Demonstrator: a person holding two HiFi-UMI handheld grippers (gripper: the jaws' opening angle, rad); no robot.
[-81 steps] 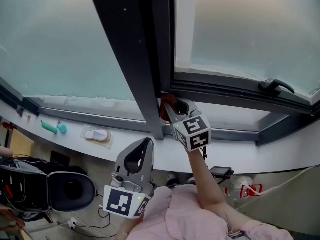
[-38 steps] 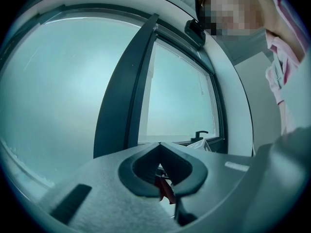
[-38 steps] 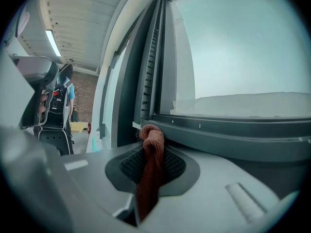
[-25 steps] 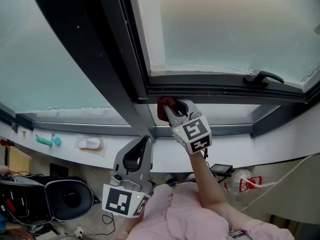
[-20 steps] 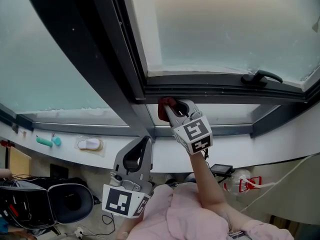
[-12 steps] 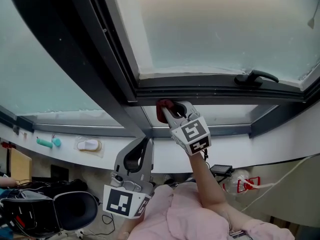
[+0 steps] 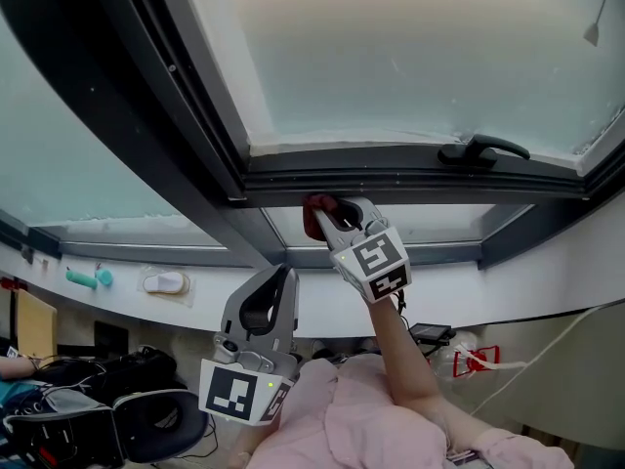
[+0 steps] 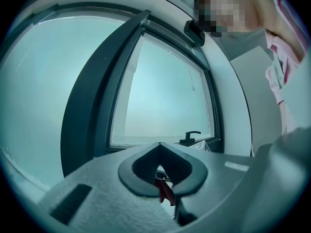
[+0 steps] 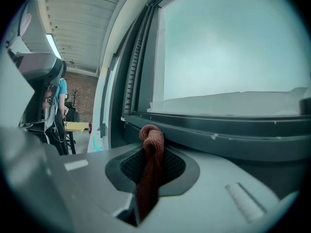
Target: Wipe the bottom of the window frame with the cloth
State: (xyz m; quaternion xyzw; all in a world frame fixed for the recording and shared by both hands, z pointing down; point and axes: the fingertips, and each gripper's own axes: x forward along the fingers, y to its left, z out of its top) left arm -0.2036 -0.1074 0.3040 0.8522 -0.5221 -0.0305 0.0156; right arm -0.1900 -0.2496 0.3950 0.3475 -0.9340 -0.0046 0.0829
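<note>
A rust-red cloth [image 7: 318, 206] [image 9: 151, 144] is pinched in my right gripper [image 7: 332, 213] [image 9: 148, 154], which is shut on it. The bunched end of the cloth presses against the dark bottom rail of the window frame [image 7: 391, 182] [image 9: 218, 130], near its left corner. My left gripper [image 7: 262, 306] [image 8: 158, 171] hangs lower, in front of the person's chest, jaws shut with nothing between them. A bit of the red cloth [image 8: 165, 192] shows beyond the left gripper's jaws.
A black window handle [image 7: 479, 149] [image 8: 190, 137] sits on the rail to the right. A thick dark mullion [image 7: 127, 96] runs up and left. On the white sill [image 7: 127, 306] lie a teal object [image 7: 86, 278] and a pale packet [image 7: 164, 283]. Bags and cables are on the floor below.
The right gripper with the cloth stays at the frame's lower left corner. The view has tilted up, so the rail and handle shifted left and more glass shows. The left gripper has not moved.
</note>
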